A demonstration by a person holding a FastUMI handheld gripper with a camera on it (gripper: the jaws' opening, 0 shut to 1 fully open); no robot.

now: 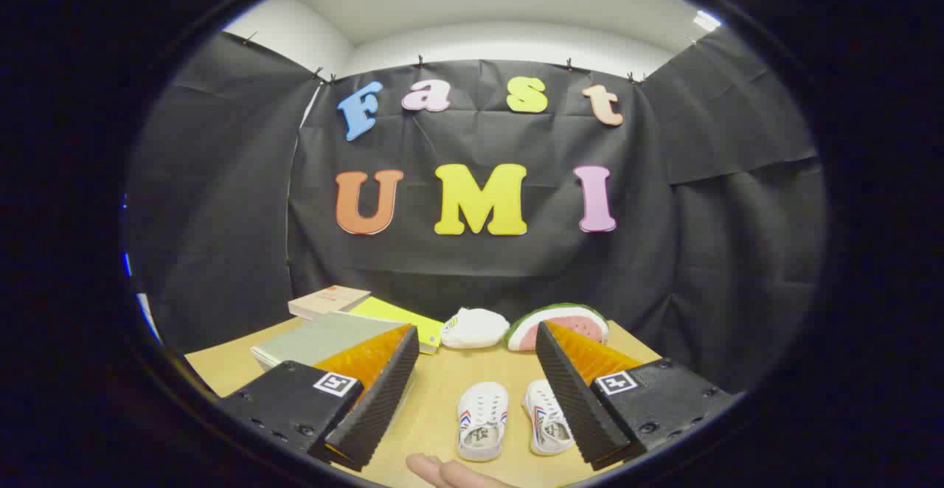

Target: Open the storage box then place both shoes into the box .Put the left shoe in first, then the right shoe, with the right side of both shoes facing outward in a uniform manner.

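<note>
Two shoes point(509, 420) side by side on table point(442, 399); books point(332, 329) behind left, watermelon slice point(564, 323) behind right.

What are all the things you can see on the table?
shoes: two, white with red and blue stripes, side by side on the table between the gripper's fingers
white lump: one, white, beyond the shoes; cannot tell what it is
watermelon slice: one, red with green rind, beside the white lump
books: a few, tan, yellow-green and grey, stacked beyond one finger
table: one, light wood
fingertips: a person's, at the table's near edge
gripper: one, open, fingers either side of the shoes
</note>
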